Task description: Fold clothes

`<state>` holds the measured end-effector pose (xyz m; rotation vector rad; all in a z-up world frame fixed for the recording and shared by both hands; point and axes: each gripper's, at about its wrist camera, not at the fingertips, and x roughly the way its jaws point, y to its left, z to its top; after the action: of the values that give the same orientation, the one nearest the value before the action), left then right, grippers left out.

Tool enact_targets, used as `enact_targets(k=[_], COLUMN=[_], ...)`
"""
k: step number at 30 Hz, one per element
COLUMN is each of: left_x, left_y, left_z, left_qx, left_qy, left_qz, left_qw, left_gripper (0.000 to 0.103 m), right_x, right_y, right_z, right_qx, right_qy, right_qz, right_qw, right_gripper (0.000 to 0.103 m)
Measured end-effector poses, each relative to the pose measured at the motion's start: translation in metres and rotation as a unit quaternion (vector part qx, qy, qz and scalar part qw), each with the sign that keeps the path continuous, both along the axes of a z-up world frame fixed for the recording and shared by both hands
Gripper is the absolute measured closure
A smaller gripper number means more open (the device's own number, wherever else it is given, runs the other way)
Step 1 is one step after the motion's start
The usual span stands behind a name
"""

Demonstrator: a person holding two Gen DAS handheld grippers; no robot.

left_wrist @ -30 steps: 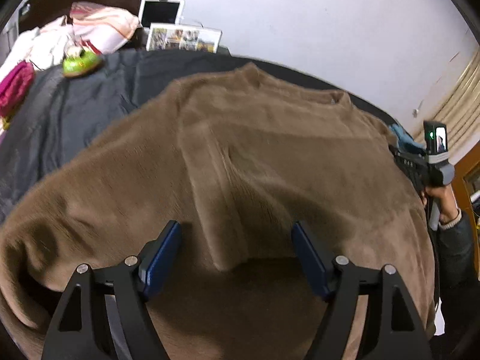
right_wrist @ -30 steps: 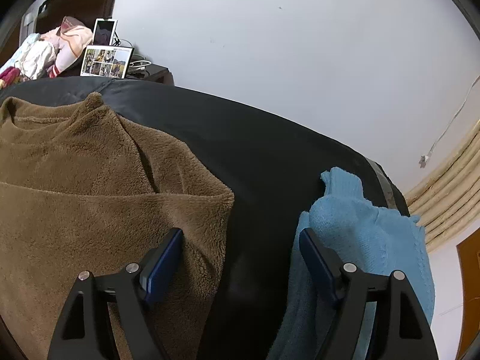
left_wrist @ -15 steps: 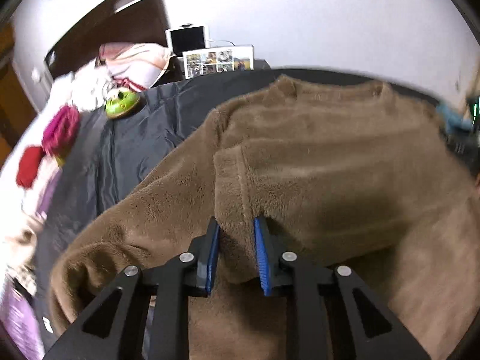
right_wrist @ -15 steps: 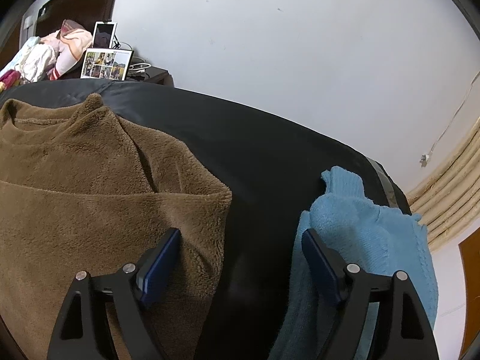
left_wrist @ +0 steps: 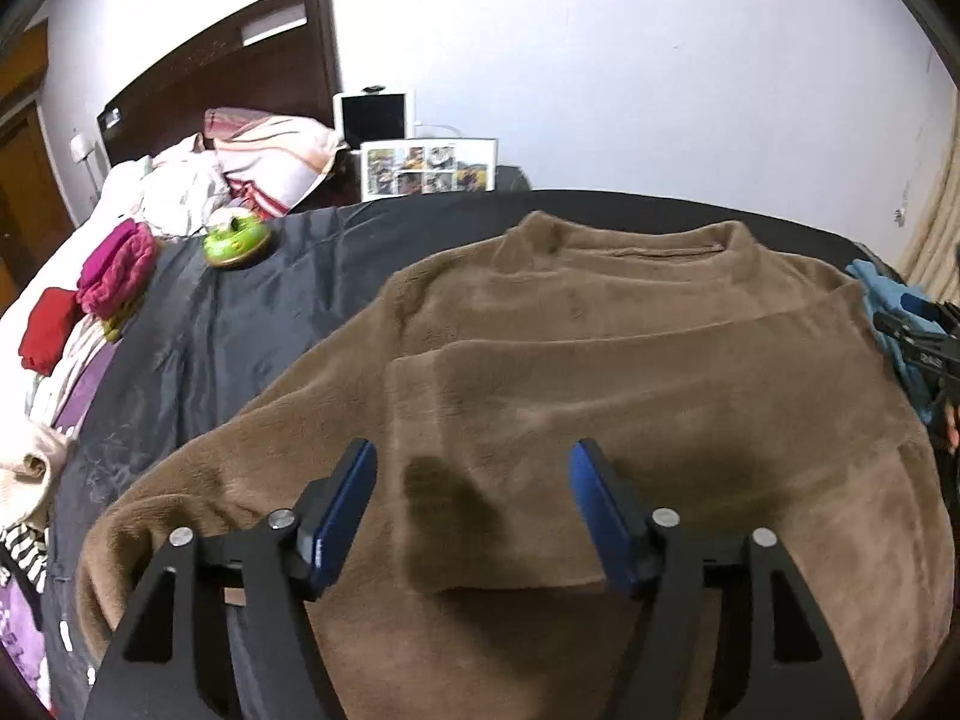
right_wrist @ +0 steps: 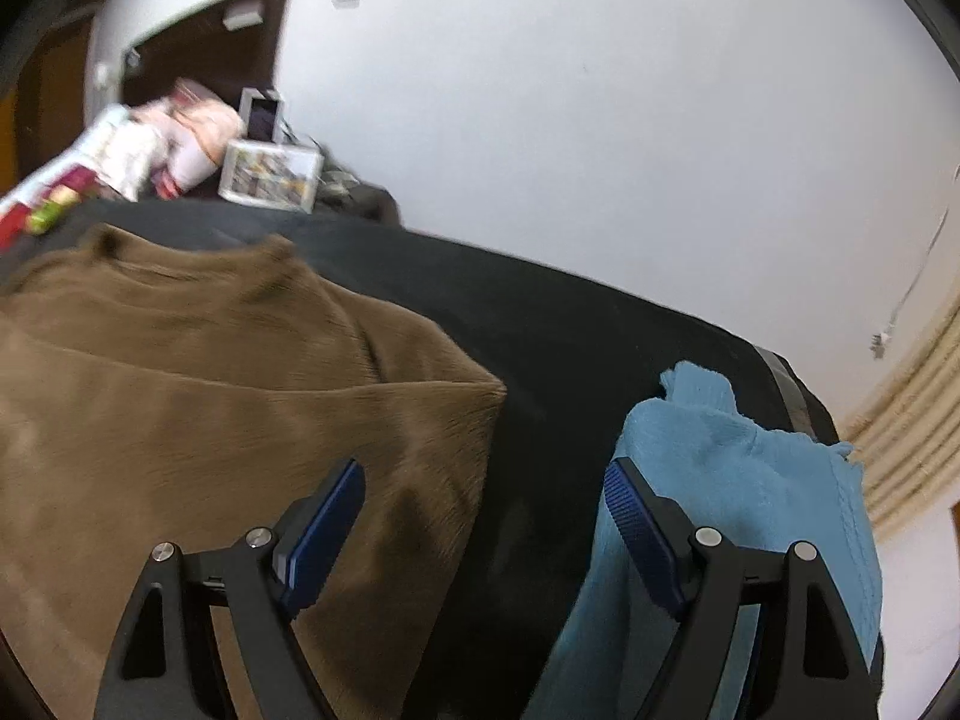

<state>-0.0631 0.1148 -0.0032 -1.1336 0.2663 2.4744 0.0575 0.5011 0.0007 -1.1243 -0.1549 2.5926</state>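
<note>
**Brown fleece lies flat, both my claws empty above it**

The brown fleece sweater (left_wrist: 600, 396) lies spread on the black sheet (left_wrist: 252, 324), its collar toward the far wall. One sleeve is folded across the chest, making a flat band whose cut end lies below the gap in my left claw. The other sleeve runs down toward the near left corner of the left view.

My left claw (left_wrist: 474, 504) hangs over that folded sleeve with its jaws spread; they have just been opening, and nothing is pinched between the blue pads (left_wrist: 345, 504), the cloth lying loose beneath them. My right claw (right_wrist: 480, 516) is also spread wide and holds nothing. It hangs over the sweater's right edge, one pad above the brown fleece (right_wrist: 210, 420), the other above a light blue knit garment (right_wrist: 738, 480) that lies on the sheet just beside the sweater, with a strip of black between them. This view is blurred.

Farther out, a green round object (left_wrist: 235, 240) sits on the sheet near the far left. Past it are a magenta folded cloth (left_wrist: 117, 267), a red one (left_wrist: 48, 327), and a heap of pale bedding (left_wrist: 240, 171) against a dark headboard (left_wrist: 240, 69). A photo collage frame (left_wrist: 429, 167) leans by the white wall.
</note>
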Motion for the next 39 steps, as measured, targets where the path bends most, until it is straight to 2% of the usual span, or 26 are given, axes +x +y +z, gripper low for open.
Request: enact_targets(k=[3, 5, 8, 10, 14, 20, 27, 31, 33, 37, 39], left_x=[0.002, 0.001, 0.002, 0.002, -0.001, 0.004, 0.009, 0.011, 0.009, -0.004, -0.011], left_y=[0.016, 0.024, 0.03, 0.032, 0.032, 0.034, 0.031, 0.03, 0.03, 0.029, 0.029], left_z=[-0.014, -0.024, -0.034, -0.035, -0.036, -0.041, -0.035, -0.024, -0.019, -0.017, -0.018], left_qx=[-0.016, -0.029, -0.043, -0.046, -0.045, -0.054, -0.043, -0.031, -0.031, -0.029, -0.025], left_qy=[-0.011, -0.016, -0.016, -0.015, -0.018, -0.01, -0.026, -0.025, -0.019, -0.022, -0.026], left_qz=[-0.014, -0.017, -0.019, -0.02, -0.017, -0.026, -0.052, -0.064, -0.064, -0.05, -0.043], left_qw=[0.9997, 0.9993, 0.9988, 0.9986, 0.9987, 0.9982, 0.9974, 0.9971, 0.9973, 0.9981, 0.9984], left_gripper=[0.028, 0.028, 0.027, 0.024, 0.024, 0.023, 0.022, 0.022, 0.022, 0.022, 0.022], right_x=[0.031, 0.055, 0.079, 0.084, 0.072, 0.076, 0.082, 0.081, 0.084, 0.091, 0.083], right_y=[-0.01, -0.021, -0.039, -0.049, -0.048, -0.023, -0.031, -0.031, -0.034, -0.036, -0.035], right_z=[0.005, 0.001, -0.012, -0.026, -0.041, -0.03, -0.046, -0.042, -0.035, 0.006, 0.023], right_qx=[-0.033, -0.033, 0.014, 0.071, 0.118, 0.096, 0.142, 0.133, 0.116, 0.026, -0.014], right_qy=[-0.003, -0.017, -0.041, -0.062, -0.075, -0.039, -0.073, -0.08, -0.076, -0.036, -0.014], right_qz=[0.057, 0.1, 0.135, 0.14, 0.092, 0.006, -0.001, 0.002, 0.024, 0.087, 0.094], right_qw=[0.998, 0.994, 0.99, 0.986, 0.986, 0.995, 0.987, 0.988, 0.99, 0.995, 0.995], right_gripper=[0.02, 0.02, 0.02, 0.02, 0.02, 0.02, 0.02, 0.02, 0.02, 0.02, 0.019])
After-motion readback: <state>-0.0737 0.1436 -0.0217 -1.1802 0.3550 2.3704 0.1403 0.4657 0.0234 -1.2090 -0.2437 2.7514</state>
